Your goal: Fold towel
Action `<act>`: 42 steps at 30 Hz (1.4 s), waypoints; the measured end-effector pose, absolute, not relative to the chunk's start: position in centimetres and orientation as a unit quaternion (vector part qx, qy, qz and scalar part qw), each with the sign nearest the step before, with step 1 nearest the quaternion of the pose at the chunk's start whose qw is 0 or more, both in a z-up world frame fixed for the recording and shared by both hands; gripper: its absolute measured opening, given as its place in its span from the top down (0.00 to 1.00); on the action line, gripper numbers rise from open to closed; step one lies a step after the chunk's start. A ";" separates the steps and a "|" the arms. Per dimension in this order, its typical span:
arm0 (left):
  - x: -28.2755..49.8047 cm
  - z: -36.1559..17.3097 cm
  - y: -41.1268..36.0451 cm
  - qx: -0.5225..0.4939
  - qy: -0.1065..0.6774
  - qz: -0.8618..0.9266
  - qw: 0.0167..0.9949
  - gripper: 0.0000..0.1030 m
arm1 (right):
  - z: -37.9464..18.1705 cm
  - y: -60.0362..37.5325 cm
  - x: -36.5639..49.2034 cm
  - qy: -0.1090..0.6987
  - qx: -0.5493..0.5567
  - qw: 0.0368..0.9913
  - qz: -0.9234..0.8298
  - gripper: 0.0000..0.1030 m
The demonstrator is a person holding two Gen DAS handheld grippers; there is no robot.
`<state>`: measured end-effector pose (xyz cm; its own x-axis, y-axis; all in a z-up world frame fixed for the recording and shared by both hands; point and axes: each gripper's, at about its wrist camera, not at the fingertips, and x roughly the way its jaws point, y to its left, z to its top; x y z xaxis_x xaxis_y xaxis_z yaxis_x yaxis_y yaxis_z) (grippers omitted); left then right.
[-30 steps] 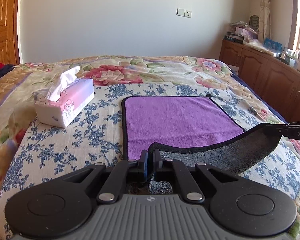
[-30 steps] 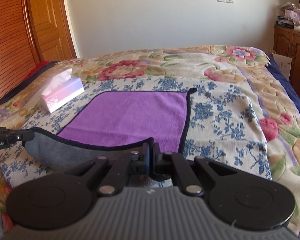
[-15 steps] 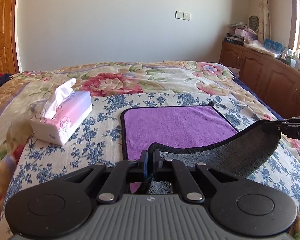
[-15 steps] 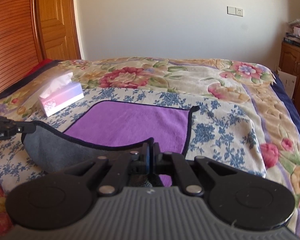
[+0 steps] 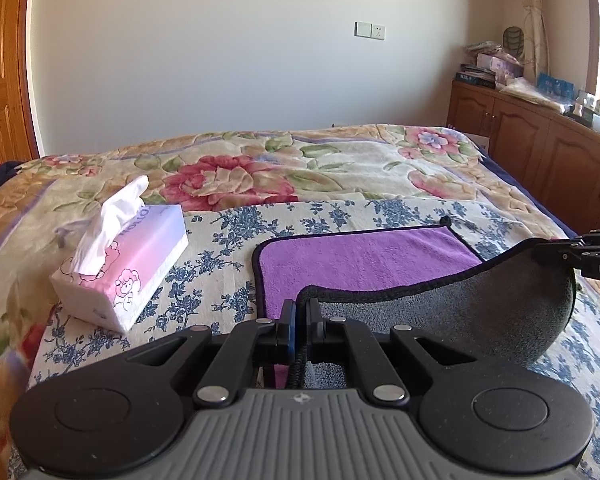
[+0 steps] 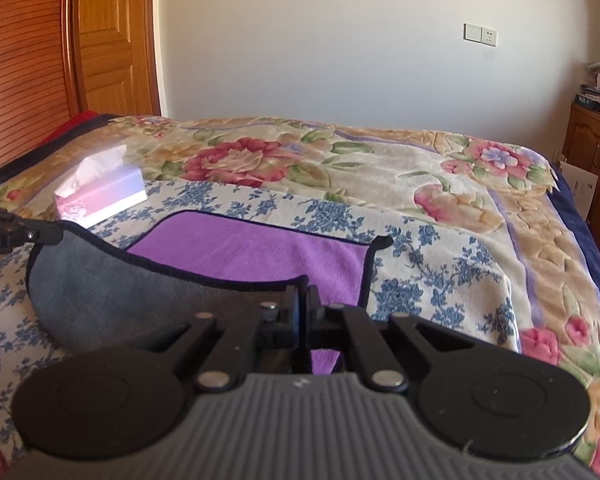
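Note:
A towel, purple on top point(image 5: 364, 258) and grey underneath point(image 5: 472, 316), lies on the bed with its near edge lifted. My left gripper point(image 5: 300, 312) is shut on the near left corner. My right gripper point(image 6: 302, 300) is shut on the near right corner; it also shows at the right edge of the left wrist view point(image 5: 572, 254). The lifted grey flap point(image 6: 112, 280) hangs curved between both grippers above the purple part point(image 6: 260, 252), which lies flat. The left gripper shows at the left edge of the right wrist view point(image 6: 20, 234).
A pink and white tissue box point(image 5: 128, 268) stands on the bed left of the towel, also in the right wrist view point(image 6: 100, 196). The floral bedspread point(image 5: 340, 168) stretches beyond. Wooden cabinets point(image 5: 540, 148) stand on the right, a wooden door point(image 6: 100, 40) on the left.
Both grippers have carried the lifted near edge forward over the towel, so less purple shows. The far edge looks closer to the grippers. Both stay shut on their corners.

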<state>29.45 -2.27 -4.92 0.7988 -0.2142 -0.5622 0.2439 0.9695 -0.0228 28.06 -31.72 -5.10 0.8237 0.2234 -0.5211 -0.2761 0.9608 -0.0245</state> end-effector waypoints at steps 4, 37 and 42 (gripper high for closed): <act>30.6 -5.1 -2.4 0.030 0.294 -0.119 0.948 0.95 | -5.1 -31.7 28.9 0.260 -0.052 0.955 0.134 0.97; 38.6 -5.3 -4.5 0.056 0.276 -0.100 0.954 0.95 | -5.7 -32.3 35.1 0.230 -0.077 0.963 0.115 0.97; 39.4 -5.7 -4.6 0.059 0.277 -0.094 0.955 0.95 | -6.2 -32.4 35.9 0.233 -0.084 0.963 0.111 0.97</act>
